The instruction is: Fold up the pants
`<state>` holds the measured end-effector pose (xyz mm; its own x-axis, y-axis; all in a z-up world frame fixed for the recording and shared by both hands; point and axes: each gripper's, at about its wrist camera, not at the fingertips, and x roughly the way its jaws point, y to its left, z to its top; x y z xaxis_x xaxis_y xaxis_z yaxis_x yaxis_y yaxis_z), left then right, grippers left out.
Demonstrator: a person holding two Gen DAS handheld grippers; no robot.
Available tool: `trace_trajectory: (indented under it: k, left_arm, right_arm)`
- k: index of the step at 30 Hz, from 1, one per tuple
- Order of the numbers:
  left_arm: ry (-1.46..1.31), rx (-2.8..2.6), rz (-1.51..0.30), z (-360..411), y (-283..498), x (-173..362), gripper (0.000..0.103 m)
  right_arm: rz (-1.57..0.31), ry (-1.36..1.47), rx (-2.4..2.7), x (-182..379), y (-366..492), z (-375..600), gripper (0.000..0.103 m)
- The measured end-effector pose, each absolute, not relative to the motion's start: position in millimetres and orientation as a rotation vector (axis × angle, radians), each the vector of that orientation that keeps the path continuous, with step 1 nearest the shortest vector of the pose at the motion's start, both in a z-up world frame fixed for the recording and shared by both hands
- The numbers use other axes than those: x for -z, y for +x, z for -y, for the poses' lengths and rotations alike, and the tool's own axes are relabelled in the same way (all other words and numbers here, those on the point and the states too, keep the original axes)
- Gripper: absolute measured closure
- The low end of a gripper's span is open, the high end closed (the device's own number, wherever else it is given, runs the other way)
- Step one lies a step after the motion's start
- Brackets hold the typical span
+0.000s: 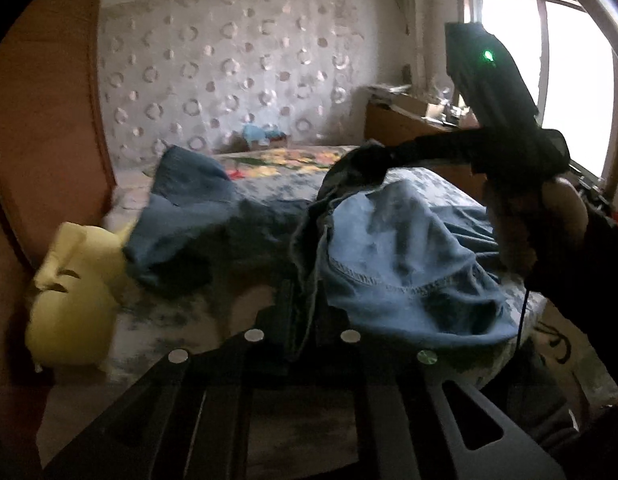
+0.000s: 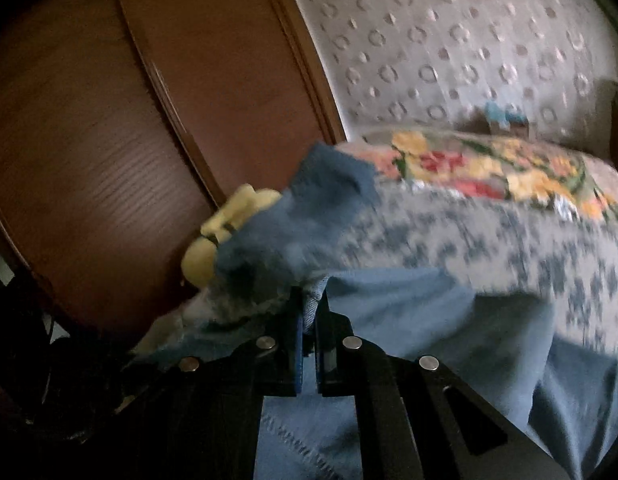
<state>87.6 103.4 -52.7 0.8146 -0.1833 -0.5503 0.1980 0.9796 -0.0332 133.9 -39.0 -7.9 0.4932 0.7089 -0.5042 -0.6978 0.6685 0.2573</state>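
Both grippers, left (image 1: 305,308) & right (image 2: 309,312), clamp the jeans (image 1: 409,272) over the bed (image 1: 269,188) (thin pinches): denim could slip out mid-lift.

Left wrist view – low over the bed (image 1: 269,192), close, facing the patterned wall (image 1: 229,72). Right wrist view – nearer still, angled toward the wooden panel (image 2: 89,160). Both share bed, wall, yellow cushion (image 1: 69,300).

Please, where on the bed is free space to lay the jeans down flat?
The bed shows bare blue-patterned sheet between the jeans and the floral blanket. The wardrobe side is crowded: a yellow plush toy sits against the lifted pant leg. Both grippers, left and right, pinch denim.
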Motion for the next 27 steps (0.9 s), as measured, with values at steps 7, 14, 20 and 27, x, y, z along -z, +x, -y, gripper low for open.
trace_trajectory:
  k: [7, 14, 20, 27]
  left_arm:
    - [0.005, 0.168, -0.631, -129, 87, 67, 0.095]
    - [-0.023, 0.174, -0.671, -130, 88, 78, 0.092]
    - [-0.027, 0.172, -0.661, -131, 89, 72, 0.058]
    - [-0.014, 0.136, -0.653, -128, 93, 77, 0.057]
  right_arm:
    - [-0.628, -0.027, -0.866, -1, 141, -14, 0.099]
    - [-0.665, -0.094, -0.807, 8, 142, -28, 0.074]
    - [-0.598, -0.104, -0.786, 0, 106, 29, 0.060]
    - [-0.525, -0.102, -0.710, 19, 55, 107, 0.058]
